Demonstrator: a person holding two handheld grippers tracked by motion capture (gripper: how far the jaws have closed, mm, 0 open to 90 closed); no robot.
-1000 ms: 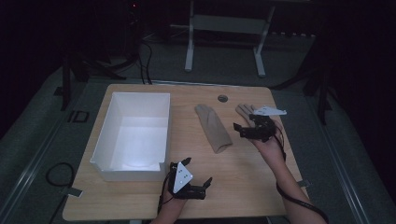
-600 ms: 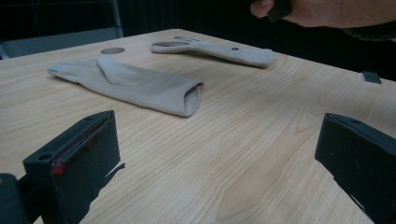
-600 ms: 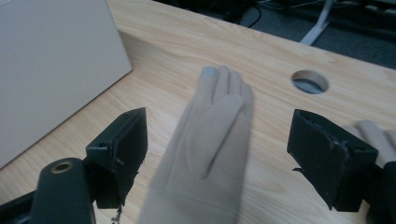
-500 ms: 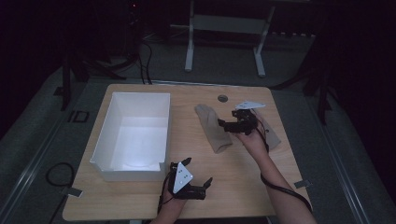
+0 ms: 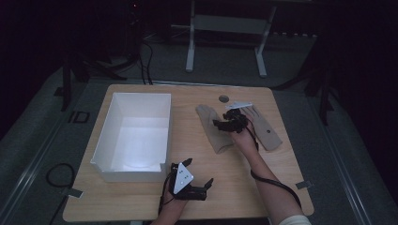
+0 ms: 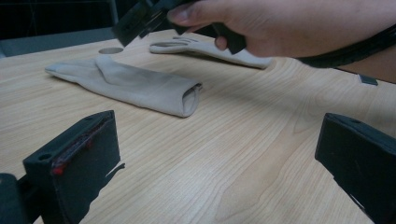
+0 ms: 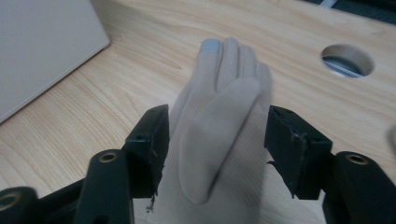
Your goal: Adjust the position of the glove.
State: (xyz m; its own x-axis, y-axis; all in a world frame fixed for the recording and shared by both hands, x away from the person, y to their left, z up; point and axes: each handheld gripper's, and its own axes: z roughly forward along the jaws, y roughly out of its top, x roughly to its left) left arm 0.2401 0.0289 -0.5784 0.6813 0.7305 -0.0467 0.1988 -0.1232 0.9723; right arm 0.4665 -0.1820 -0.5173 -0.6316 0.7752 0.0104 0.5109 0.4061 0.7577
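On the wooden counter (image 5: 141,197), seen from the high view, a white open box (image 5: 136,136) is set at about 9 o'clock, its inside bare as far as can be seen. At 6 o'clock the left claw (image 5: 195,180) is held low by the person's left hand, whose forearm is cut off by the bottom edge; its jaws are spread wide apart with nothing between them, as is confirmed in the left gripper view, where only the two jaw tips are caught at the lower corners. Toward 1 o'clock a beige glove (image 5: 212,131) is laid flat, fingers pointing away from the person, and the right claw (image 5: 224,124) is poised over it, the jaws released. In the right gripper view the jaws are seen standing on either side of that glove (image 7: 219,126) without pressing it; whether they touch the fabric cannot be told. A second beige glove (image 5: 265,129) is laid just to the right, partly hidden by the right hand (image 5: 244,138). A small round hole (image 5: 224,99) in the counter is seen beyond the gloves. The surroundings are too dark to be made out clearly.
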